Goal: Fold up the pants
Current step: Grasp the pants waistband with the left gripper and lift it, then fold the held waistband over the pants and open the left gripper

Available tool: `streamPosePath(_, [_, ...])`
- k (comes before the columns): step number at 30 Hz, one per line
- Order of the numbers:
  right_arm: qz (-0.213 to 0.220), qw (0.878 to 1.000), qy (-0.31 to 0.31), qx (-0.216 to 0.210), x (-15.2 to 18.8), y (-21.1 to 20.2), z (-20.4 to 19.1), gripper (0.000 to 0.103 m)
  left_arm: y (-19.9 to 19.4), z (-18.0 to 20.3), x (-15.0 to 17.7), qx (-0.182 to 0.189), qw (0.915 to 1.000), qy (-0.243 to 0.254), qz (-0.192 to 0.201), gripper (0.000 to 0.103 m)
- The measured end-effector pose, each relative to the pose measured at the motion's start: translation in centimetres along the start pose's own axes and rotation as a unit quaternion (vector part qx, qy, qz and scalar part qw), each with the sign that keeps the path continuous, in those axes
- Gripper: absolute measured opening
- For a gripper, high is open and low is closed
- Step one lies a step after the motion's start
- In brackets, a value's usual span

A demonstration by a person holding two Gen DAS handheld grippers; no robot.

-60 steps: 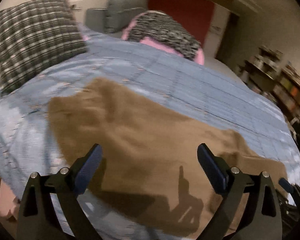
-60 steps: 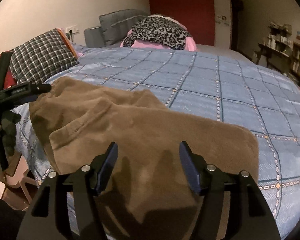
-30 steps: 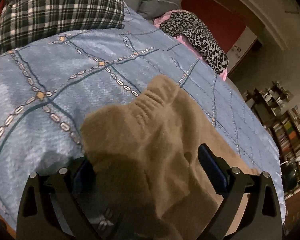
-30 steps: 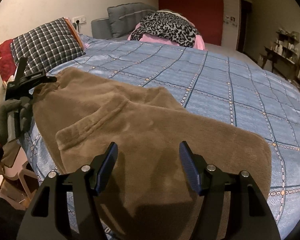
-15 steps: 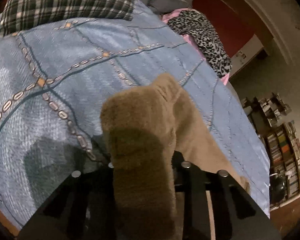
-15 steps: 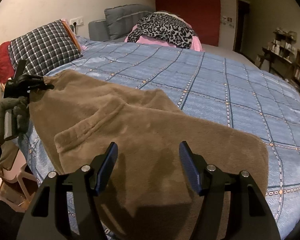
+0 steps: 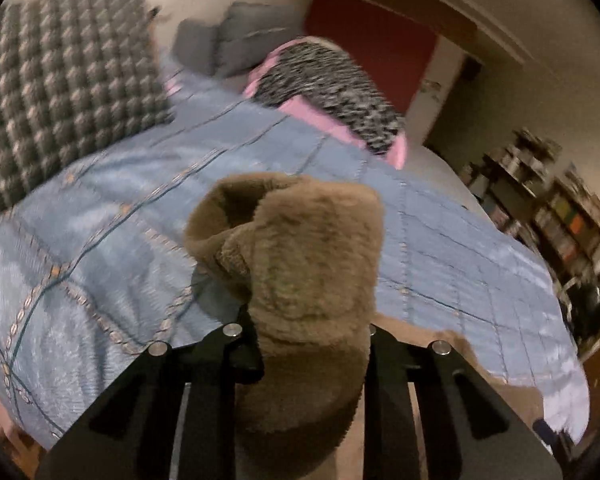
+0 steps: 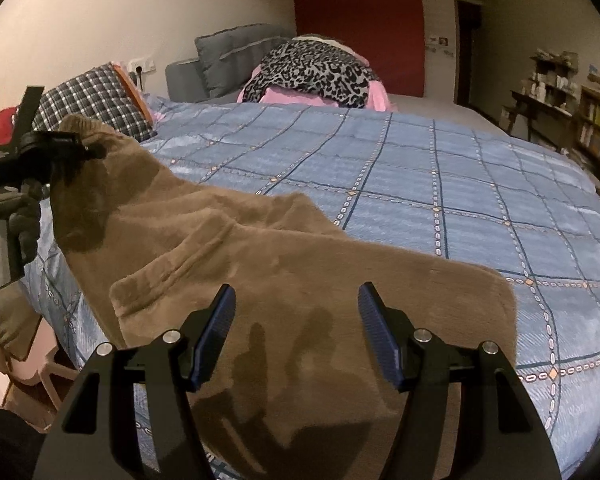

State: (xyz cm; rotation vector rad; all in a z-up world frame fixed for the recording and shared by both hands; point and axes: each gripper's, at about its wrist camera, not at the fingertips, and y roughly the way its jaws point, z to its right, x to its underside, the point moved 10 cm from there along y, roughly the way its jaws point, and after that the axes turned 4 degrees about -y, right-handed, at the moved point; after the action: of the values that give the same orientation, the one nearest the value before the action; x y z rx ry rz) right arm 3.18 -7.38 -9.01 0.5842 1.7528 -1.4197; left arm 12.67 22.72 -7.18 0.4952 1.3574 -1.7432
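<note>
Bedroom: quilted bed [image 8: 440, 184], pillows [image 8: 96, 100], bookshelves [image 8: 596, 128]

Beyond the pants [image 8: 300, 264] we see open bedspread [image 8: 440, 184]; a checked pillow [image 8: 96, 100] and clothes heap [image 8: 312, 68] block its far edge.

Plaid pillow [image 8: 96, 104], leopard-print blanket [image 8: 312, 70] on blue bedspread [image 8: 440, 184].

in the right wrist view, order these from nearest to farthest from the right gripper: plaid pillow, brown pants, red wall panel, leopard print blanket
1. brown pants, right under the right gripper
2. plaid pillow, far left
3. leopard print blanket, far end of the bed
4. red wall panel, behind it
</note>
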Motion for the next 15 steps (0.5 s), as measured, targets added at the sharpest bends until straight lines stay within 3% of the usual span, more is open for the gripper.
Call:
streamPosePath(7, [0.006, 0.999, 0.044, -0.001, 0.6, -0.8, 2.3, 0.064, -3.7, 9.4, 0.9, 0.045, 0.9937, 0.100, 0.024, 0.021])
streamPosePath(15, [0.016, 0.993, 0.115, -0.003, 2.1, -1.8, 6.3, 0.064, -7.0, 21.0, 6.3, 0.112, 0.9692, 0.219, 0.016, 0.021])
